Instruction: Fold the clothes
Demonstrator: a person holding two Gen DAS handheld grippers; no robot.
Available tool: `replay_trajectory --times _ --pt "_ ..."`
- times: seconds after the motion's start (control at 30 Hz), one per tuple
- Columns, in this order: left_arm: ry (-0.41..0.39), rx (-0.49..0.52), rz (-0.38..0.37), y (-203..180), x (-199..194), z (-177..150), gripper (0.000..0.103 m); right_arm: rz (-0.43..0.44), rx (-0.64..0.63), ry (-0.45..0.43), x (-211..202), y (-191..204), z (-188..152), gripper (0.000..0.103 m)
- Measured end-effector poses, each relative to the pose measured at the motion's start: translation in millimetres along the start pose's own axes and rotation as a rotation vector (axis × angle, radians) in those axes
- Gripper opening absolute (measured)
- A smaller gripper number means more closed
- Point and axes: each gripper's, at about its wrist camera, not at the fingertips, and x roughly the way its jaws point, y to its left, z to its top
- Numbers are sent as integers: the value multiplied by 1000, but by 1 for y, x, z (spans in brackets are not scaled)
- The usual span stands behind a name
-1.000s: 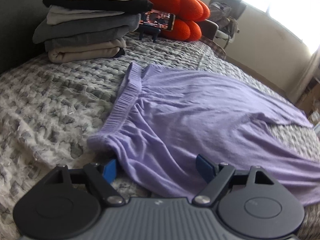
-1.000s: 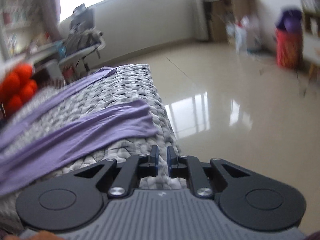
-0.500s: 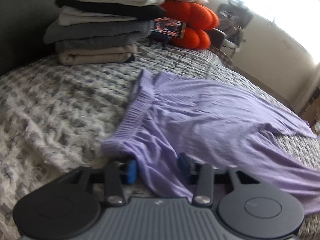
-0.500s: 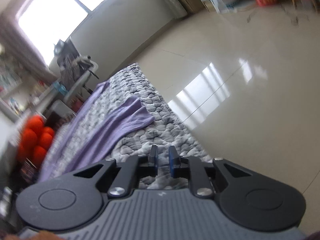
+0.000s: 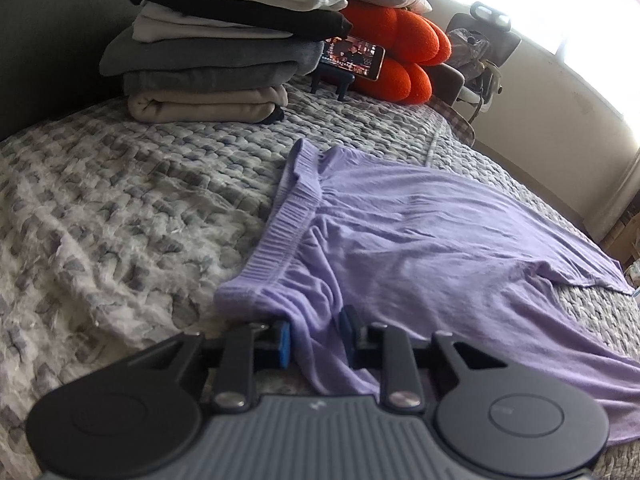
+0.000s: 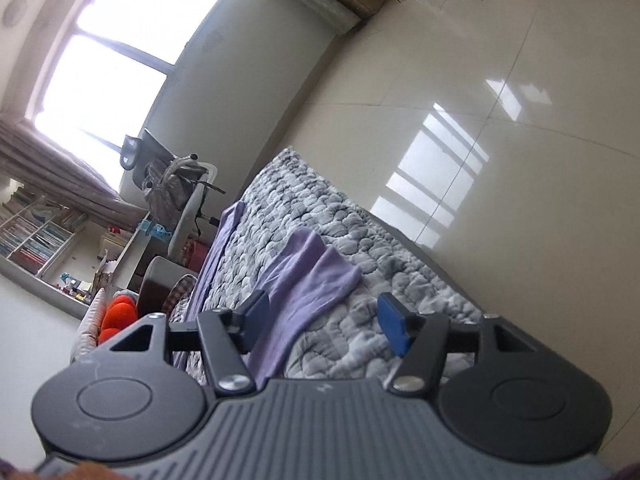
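Since a second ago the left gripper (image 5: 314,334) has narrowed from wide open around the corner of the purple trousers (image 5: 420,240), and the right gripper (image 6: 324,316), shut before, has spread wide and swung toward the bed. The trousers lie spread flat on the grey quilt (image 5: 140,200), the ribbed waistband (image 5: 286,220) running away from the left gripper and the legs stretching off to the right. A bunched fold of cloth just below the waistband corner sits between the left fingers (image 5: 283,338); there is still a gap, so the cloth is not pinched yet. In the right wrist view a trouser leg end (image 6: 308,280) lies near the bed's edge, just ahead of the open right gripper, which holds nothing. A stack of folded clothes (image 5: 212,64) sits well behind the trousers.
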Motion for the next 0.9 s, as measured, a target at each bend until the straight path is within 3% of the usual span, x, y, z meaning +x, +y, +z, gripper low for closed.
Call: replay_trajectory --times 0.3,0.43,0.47,0.57,0.9 --pt "-13 12 3 -1 2 -1 25 -35 -43 -58 18 5 -7 63" --pt "-21 8 6 -1 3 -1 25 -54 -47 -99 20 4 -12 41" --pt "-26 7 9 -1 3 -2 20 -54 -38 -109 20 3 -13 38" --pt "-39 1 20 -1 3 -3 8 -48 -23 -131 16 2 -16 5" --pt "-110 -27 -19 8 -17 7 3 32 -20 -257 0 27 -10 3"
